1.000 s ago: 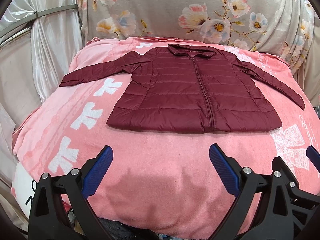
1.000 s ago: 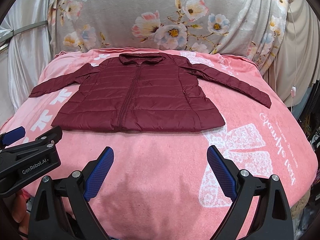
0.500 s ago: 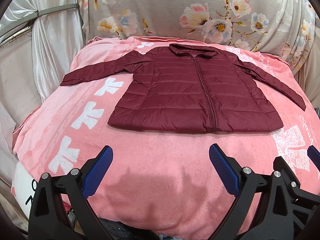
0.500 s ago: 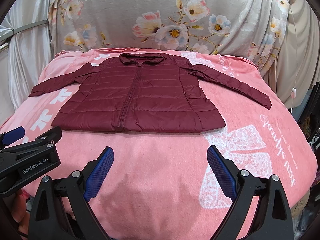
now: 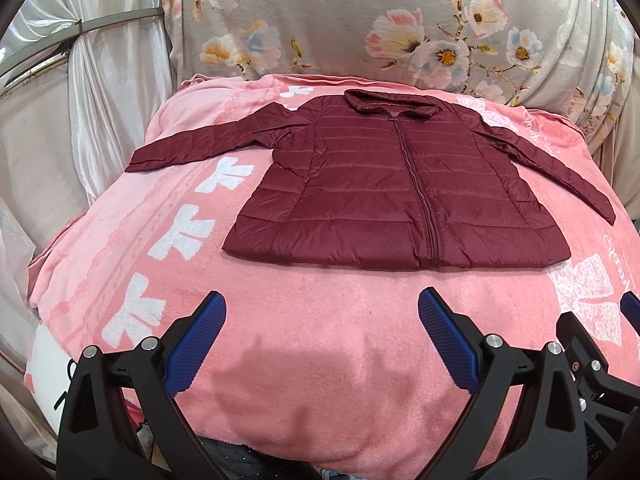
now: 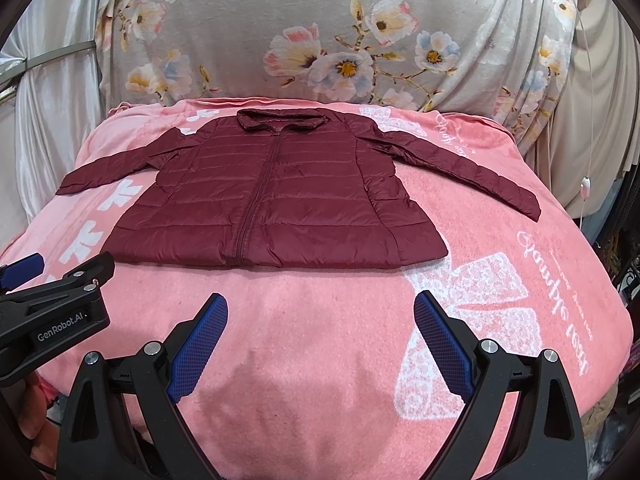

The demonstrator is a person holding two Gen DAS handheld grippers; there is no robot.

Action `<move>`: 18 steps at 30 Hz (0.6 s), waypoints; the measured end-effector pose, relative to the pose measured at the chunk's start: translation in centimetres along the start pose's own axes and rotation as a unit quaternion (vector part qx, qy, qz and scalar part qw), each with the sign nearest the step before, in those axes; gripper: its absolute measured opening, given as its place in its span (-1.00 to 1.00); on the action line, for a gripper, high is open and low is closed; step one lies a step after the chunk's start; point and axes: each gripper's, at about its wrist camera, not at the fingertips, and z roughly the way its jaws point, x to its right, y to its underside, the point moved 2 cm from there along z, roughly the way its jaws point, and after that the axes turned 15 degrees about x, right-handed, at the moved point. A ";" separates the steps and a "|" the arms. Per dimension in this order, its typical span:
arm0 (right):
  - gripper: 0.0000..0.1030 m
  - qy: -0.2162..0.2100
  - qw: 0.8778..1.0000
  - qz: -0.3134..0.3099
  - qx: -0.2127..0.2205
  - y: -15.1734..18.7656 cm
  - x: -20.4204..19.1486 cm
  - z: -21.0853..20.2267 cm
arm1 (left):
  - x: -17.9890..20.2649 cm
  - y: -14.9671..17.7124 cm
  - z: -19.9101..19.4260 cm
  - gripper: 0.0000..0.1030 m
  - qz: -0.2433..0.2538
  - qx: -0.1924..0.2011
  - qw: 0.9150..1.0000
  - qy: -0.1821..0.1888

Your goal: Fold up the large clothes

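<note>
1. Left wrist view: the left gripper hangs with fingers spread wide and empty over the near edge of the pink blanket — apparently poised before a first grab. The maroon puffer jacket lies beyond it, flat on the blanket, zipped, collar toward the floral sheet.

2. Right wrist view: the right gripper is likewise released, holding nothing, short of the jacket's hem. Both sleeves splay outward from the jacket — nothing folded yet, by the look of it.
</note>
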 end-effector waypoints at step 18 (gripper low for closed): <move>0.79 0.001 1.000 0.002 0.001 -0.2 -0.1 -0.1 | -0.1 0.0 -0.1 0.82 -0.001 -0.002 1.000 -0.001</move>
